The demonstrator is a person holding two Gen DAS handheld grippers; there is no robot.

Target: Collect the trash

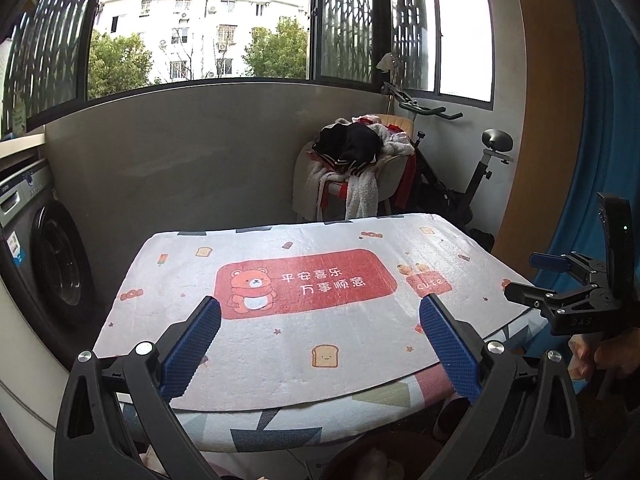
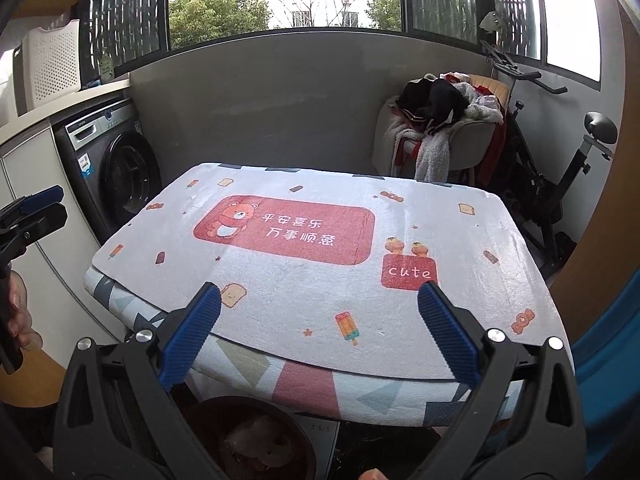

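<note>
Daylight from a big window filled the small room, and a table (image 2: 460, 360) covered by a white cloth with a red bear panel (image 2: 284, 230) took the middle of both views. Nothing lay on top of this cloth.

At the bottom of the right wrist view, under the near edge of the table, stood a dark round bin (image 2: 208, 412). Inside it were some pale crumpled pieces of trash (image 2: 260, 440), but they were dim and I could not tell what they were. In the left wrist view the same bin (image 1: 352, 446) showed at the bottom edge, with something pale in it.

The left gripper (image 1: 320, 326) had its blue pads (image 1: 192, 344) wide apart and nothing was between them. The right gripper (image 2: 320, 322) stood wide in the same way, also with nothing between its pads.

At the left of the right wrist view stood a grey washing machine (image 2: 116, 168). At the upper right of both views was a chair (image 2: 476, 136) with a pile of clothes (image 2: 436, 108), beside an exercise bike (image 2: 560, 168).
</note>
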